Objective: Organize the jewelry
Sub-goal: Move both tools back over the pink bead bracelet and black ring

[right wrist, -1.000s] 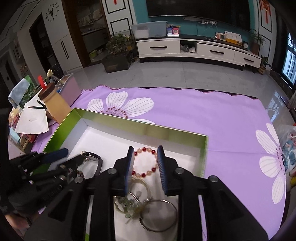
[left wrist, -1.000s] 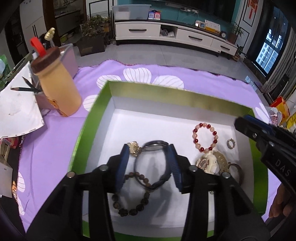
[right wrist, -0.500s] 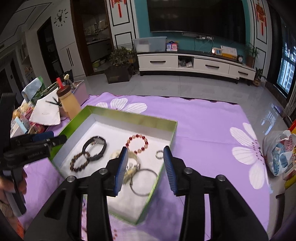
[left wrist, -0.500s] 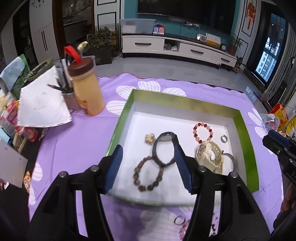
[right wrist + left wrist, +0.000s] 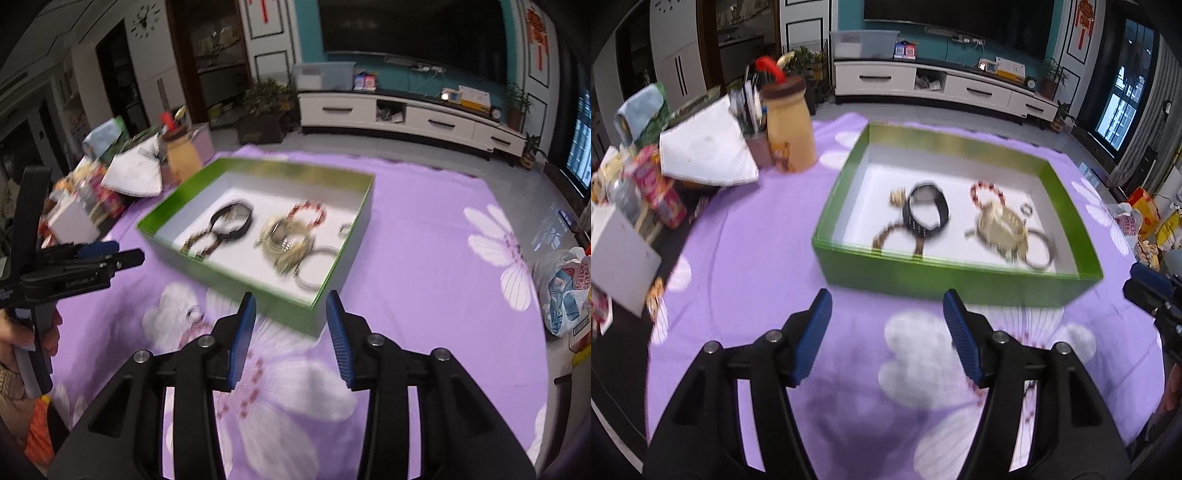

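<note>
A green box (image 5: 960,273) with a white floor lies on the purple flowered cloth. In it are a black watch (image 5: 927,212), a brown bead bracelet (image 5: 886,236), a red bead bracelet (image 5: 988,190), a cream and gold heap (image 5: 1001,225) and a silver bangle (image 5: 1039,251). My left gripper (image 5: 886,306) hangs over the cloth in front of the box; its jaws are opening, with nothing between them. My right gripper (image 5: 291,314) is open and empty at the box's near corner. On the cloth outside the box lie a small ring (image 5: 194,314) and a red bead strand (image 5: 190,334).
Left of the box stand a yellow bottle (image 5: 788,129), a pen cup (image 5: 759,147), a white paper (image 5: 705,155), snack packs (image 5: 661,195) and a white card (image 5: 617,258). A plastic bag (image 5: 565,291) sits off the cloth's right edge.
Both grippers have pulled back out of the box toward the cloth's near side, and their jaws stand wider. The black watch stays on the box floor.
</note>
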`<state>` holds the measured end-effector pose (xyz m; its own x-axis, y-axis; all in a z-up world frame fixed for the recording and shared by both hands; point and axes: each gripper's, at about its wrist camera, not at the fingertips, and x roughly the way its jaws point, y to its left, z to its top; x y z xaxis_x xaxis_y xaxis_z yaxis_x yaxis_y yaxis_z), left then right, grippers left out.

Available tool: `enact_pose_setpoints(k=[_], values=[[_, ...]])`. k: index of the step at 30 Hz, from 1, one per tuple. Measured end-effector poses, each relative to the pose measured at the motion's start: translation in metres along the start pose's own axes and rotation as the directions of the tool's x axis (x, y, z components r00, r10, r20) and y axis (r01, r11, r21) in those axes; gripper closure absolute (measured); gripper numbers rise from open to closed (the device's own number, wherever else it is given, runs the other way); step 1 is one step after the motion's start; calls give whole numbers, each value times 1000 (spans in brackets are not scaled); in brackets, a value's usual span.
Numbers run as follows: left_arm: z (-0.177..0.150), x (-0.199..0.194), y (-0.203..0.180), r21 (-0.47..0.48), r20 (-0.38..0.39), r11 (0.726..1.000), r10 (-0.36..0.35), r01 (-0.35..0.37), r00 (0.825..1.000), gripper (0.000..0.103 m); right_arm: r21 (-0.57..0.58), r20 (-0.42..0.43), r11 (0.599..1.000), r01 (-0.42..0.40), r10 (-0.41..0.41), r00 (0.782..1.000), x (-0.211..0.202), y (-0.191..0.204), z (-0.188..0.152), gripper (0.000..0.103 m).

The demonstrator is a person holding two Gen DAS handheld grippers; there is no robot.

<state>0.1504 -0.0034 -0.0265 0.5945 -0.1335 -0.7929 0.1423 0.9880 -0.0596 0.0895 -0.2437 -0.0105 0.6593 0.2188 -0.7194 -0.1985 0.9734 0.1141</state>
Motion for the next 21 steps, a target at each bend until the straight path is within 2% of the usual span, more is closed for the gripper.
enact_pose_setpoints(k=[4,10,16,21], values=[[-29,2,6,-48,-29,999,-17,15,999,37,-14,-61,999,-35,34,998,10,16,-29,63],[-64,4,13,-100,-56,995,-12,6,998,29,2,-142,996,-93,92,986,39,38,-54,63],[-74,4,17,-94,-68,996,4,-10,998,29,-7,-154,994,-108,106,982,63,56,-53,63],[-73,5,14,-87,-63,996,-5,0,998,29,-38,-153,996,-76,70,986,81,65,-45,63]])
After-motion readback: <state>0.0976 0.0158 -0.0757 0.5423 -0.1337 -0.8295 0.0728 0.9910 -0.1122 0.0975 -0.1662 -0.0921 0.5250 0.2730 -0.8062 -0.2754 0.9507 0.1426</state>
